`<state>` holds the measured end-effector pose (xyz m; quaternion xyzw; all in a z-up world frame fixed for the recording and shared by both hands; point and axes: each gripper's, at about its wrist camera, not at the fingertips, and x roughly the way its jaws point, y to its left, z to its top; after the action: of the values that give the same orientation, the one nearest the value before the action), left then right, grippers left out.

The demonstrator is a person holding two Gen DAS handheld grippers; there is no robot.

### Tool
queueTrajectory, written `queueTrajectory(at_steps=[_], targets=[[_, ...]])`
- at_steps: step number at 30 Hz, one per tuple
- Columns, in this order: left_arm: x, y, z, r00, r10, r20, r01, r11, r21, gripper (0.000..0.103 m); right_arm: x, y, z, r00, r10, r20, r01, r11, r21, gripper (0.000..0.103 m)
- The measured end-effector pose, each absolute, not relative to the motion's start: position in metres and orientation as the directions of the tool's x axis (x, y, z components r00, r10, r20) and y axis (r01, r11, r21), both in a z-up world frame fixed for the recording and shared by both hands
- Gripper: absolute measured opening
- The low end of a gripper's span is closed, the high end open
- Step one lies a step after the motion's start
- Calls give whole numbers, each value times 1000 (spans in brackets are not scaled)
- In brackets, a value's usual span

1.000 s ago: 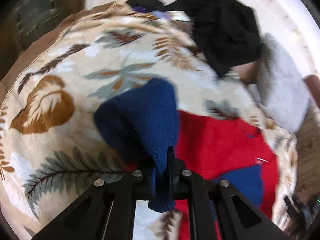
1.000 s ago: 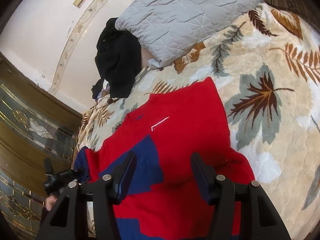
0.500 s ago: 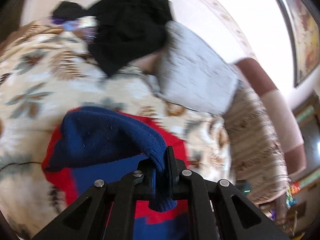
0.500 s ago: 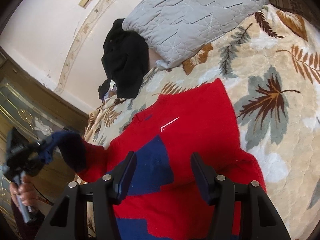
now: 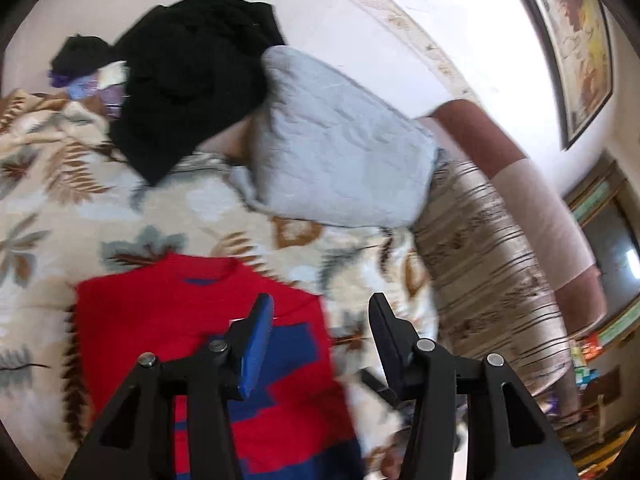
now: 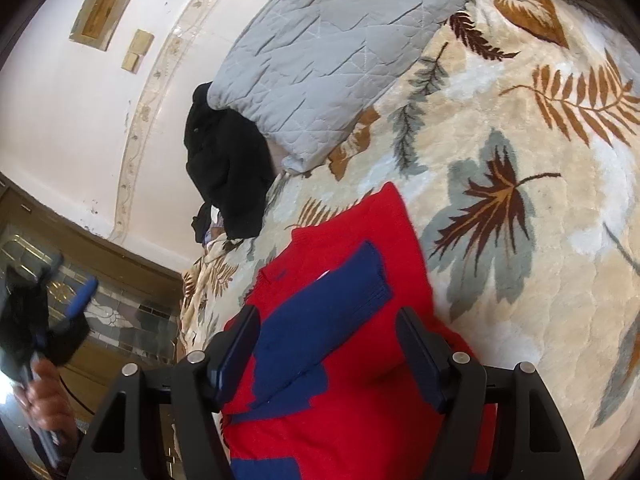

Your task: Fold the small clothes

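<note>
Red and blue sweater (image 6: pixel 360 360): hem cut off by bottom edge in both wrist views, lower part hidden behind gripper frames. Left view motion-blurred; sweater edges smeared. Black garment (image 5: pixel 192 92) partly covers grey pillow (image 5: pixel 340 152) corner. Small purple-white item (image 5: pixel 90 84) beside it, too blurred to identify. Left gripper (image 6: pixel 60 296) in right view blurred, probably empty. Hand (image 6: pixel 44 396) cropped at edge.
</note>
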<state>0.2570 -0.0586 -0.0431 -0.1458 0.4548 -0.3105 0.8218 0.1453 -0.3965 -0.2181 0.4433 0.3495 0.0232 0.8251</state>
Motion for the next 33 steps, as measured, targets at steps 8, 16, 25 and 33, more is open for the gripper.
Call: queueTrajectory(at_steps=[8,16,25,33], targets=[[253,12,-131,505,-332,-796,252,940,-232,50,171,-398,-236,723,363,-587,299,602,740,74],[248,53,-203,524,-162,-836,125,986,-113,50,224,-383,-269,655,341,-674,333,671,663,71],[243,35,-244,533,-106,-839,149,988,-30,50,231,-338,-256,639,250,-728,222,846,485,11],[234,30,-238,574,-143,-806,182,982,-45,50,196,-361,-222,745,111,-658,267,854,447,8]])
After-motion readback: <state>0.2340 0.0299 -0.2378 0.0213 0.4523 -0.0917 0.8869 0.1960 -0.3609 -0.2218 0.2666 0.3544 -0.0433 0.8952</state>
